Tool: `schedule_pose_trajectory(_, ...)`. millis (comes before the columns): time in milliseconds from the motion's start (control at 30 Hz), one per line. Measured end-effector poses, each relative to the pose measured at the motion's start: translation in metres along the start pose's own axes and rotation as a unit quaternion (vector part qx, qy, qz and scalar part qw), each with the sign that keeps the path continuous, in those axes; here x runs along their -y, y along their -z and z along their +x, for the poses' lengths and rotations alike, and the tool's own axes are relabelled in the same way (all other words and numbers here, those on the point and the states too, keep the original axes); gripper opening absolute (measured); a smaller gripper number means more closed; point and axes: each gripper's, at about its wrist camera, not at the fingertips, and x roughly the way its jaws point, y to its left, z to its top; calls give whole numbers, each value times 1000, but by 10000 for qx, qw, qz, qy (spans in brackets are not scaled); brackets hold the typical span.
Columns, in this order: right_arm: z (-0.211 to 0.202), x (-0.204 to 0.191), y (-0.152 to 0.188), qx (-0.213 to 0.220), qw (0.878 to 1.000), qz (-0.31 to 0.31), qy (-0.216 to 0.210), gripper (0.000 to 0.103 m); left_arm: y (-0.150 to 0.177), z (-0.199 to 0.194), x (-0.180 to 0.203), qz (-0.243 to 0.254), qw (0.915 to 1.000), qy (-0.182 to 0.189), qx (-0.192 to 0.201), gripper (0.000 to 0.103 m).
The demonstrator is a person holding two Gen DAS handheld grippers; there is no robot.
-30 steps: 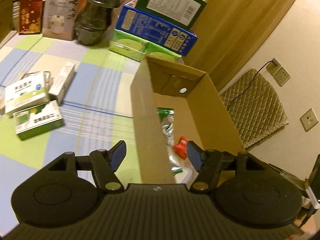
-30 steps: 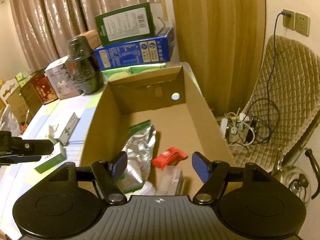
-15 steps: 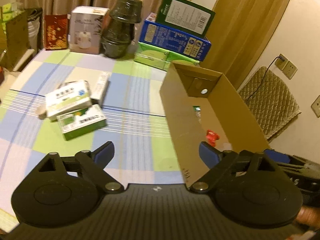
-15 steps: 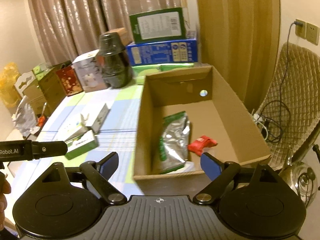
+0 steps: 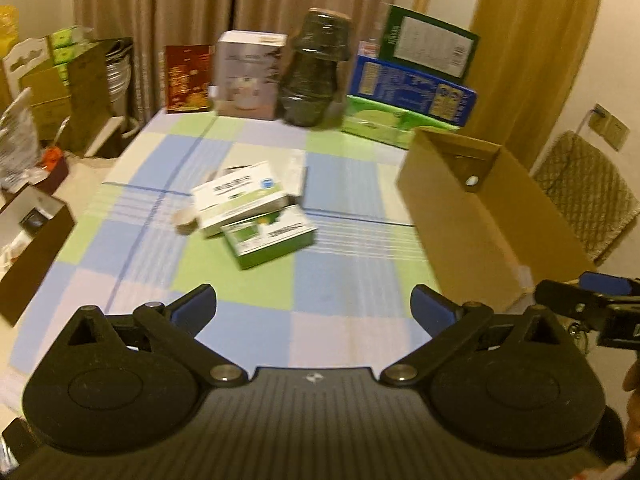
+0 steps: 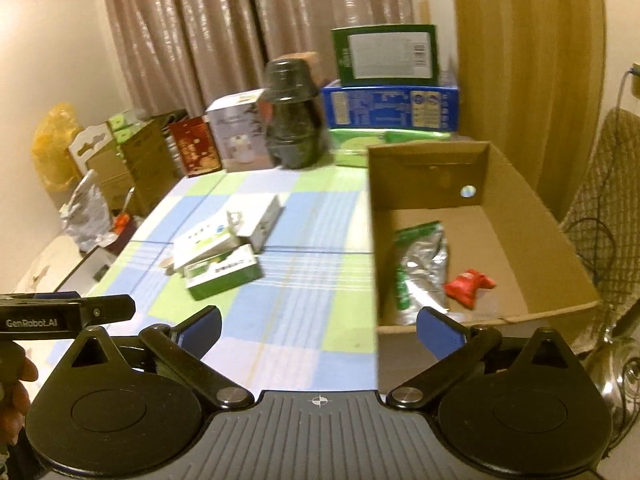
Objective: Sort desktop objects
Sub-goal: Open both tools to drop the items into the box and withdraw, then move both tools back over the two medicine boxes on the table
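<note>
Three small boxes lie heaped mid-table on the checked cloth: a green-and-white box (image 5: 269, 236) (image 6: 223, 271) in front, a white box (image 5: 239, 198) (image 6: 204, 241) leaning on it, and a slim white box (image 5: 295, 171) (image 6: 265, 221) behind. A small tape roll (image 5: 185, 220) sits to their left. The open cardboard box (image 5: 480, 216) (image 6: 520, 216) at the table's right holds a silver-green pouch (image 6: 422, 264) and a red packet (image 6: 469, 283). My left gripper (image 5: 313, 309) is open over the near cloth. My right gripper (image 6: 319, 326) is open at the cardboard box's near-left corner. Both hold nothing.
Along the table's far edge stand a dark wrapped jar (image 5: 316, 84), a white carton (image 5: 249, 76), a red carton (image 5: 187, 78) and stacked blue, green boxes (image 5: 412, 88). A padded chair (image 5: 588, 196) stands right; cartons and bags (image 5: 60, 88) crowd the floor left.
Both grippers have pulled back and up from over the cardboard box, and their jaws have spread wider. The left one has swung left to face the heap of small boxes.
</note>
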Motion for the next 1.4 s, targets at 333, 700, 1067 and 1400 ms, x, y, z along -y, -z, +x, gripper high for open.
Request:
schedule_pose_trajectory(333, 20, -37, -2, -107, 9981, -511, -316, 101, 7, -2, -58, -18, 9994, -339, -68, 101)
schedule_pose_trajectory(700, 46, -64, -5, -198, 9918, -1129, -566, 101, 1, 9, -90, 420, 9979, -473, -128, 101)
schedule_pose_trajectory(1067, 67, -80, -7, -332, 9862, -1476, -671, 101, -9, 20, -92, 748, 9960, -461, -163, 102)
schedule_pose_trajectory(1400, 82, -84, -10, -409, 9816, -1746, -652, 101, -11, 31, -98, 876, 9953, -346, -242, 101)
